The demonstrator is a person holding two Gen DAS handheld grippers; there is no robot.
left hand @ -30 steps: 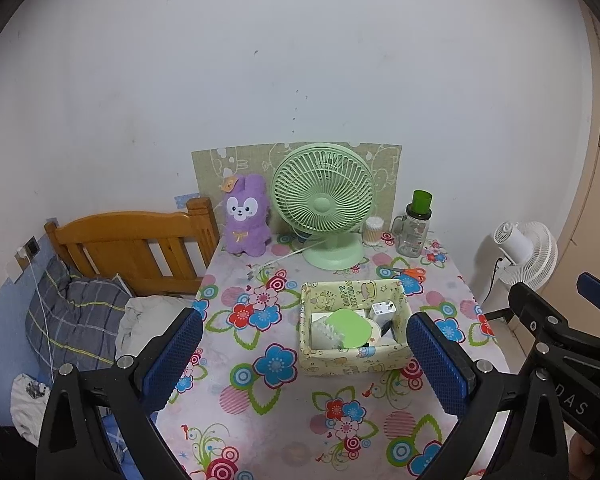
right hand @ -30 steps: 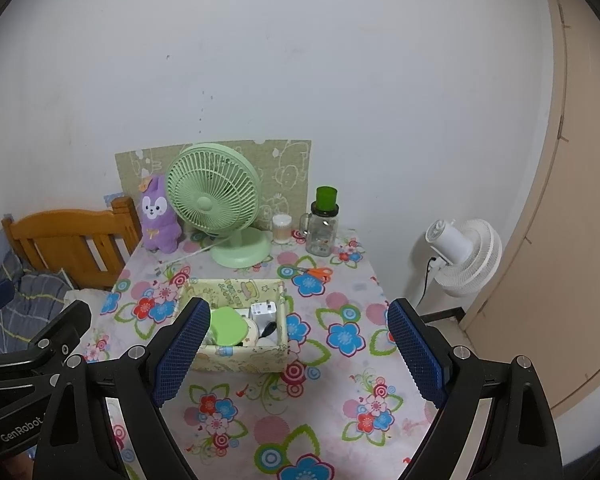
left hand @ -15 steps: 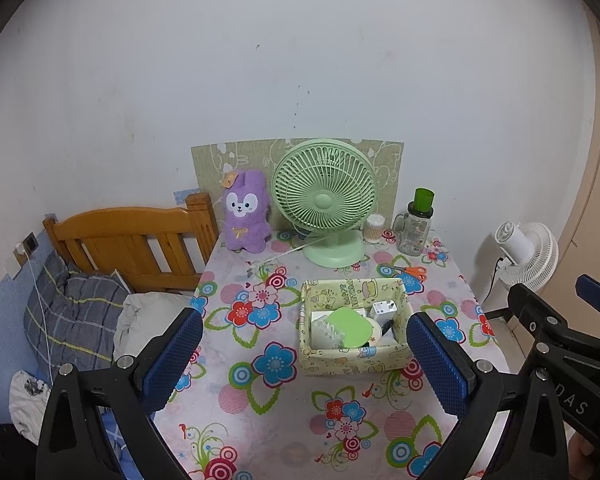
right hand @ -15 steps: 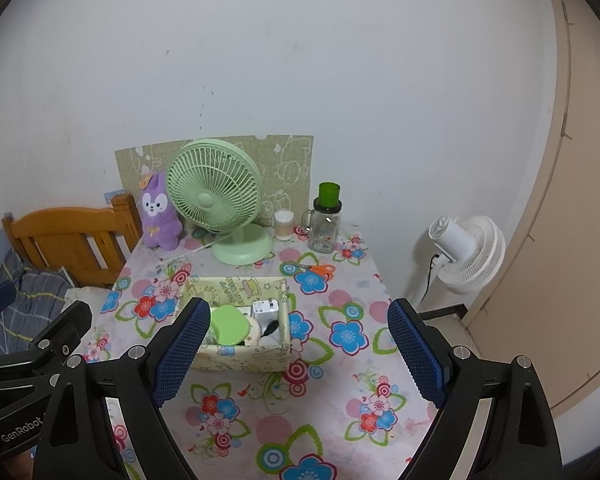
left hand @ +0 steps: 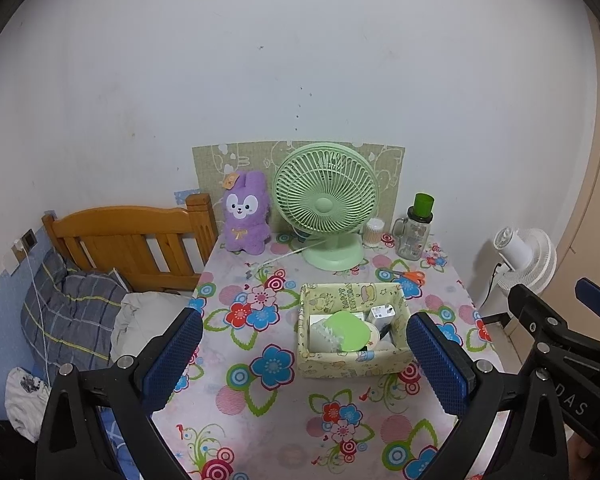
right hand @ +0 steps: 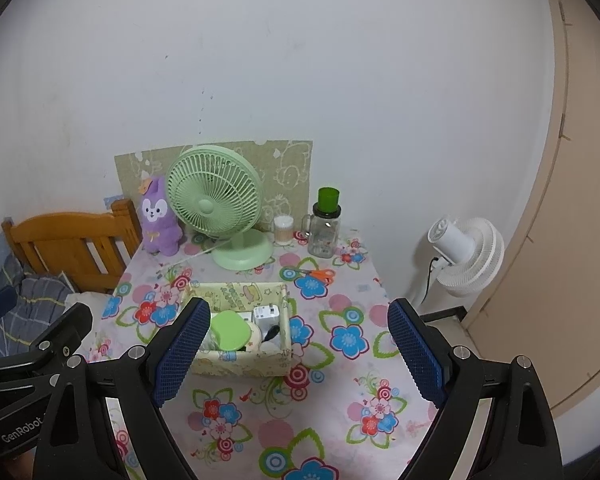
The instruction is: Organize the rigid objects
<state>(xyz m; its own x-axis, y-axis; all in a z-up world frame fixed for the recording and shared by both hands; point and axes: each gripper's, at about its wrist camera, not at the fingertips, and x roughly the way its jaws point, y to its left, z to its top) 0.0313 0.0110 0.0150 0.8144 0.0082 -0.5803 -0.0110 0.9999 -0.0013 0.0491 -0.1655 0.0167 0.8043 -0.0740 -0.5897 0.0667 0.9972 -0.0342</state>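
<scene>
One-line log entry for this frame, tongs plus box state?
left tongs: open, empty | right tongs: open, empty | box: on table, holds green lid, charger | scissors: loose behind box

A small bedroom in a home

A wooden bed headboard (left hand: 132, 236) with a plaid pillow (left hand: 68, 312) is seen beside a table covered in a flowered cloth (left hand: 260, 400); a purple plush rabbit (left hand: 246, 216), a green desk fan (left hand: 326, 204) and a white floor fan (right hand: 466, 256) by a door (right hand: 572, 200) are set against a plain wall.

Floral pink-white tablecloth (left hand: 260, 392); pale-green round desk fan (left hand: 326, 204); purple plush bunny (left hand: 246, 214); yellow-green cartoon-print fabric box (left hand: 354, 360); orange-handled scissors (left hand: 410, 276).
</scene>
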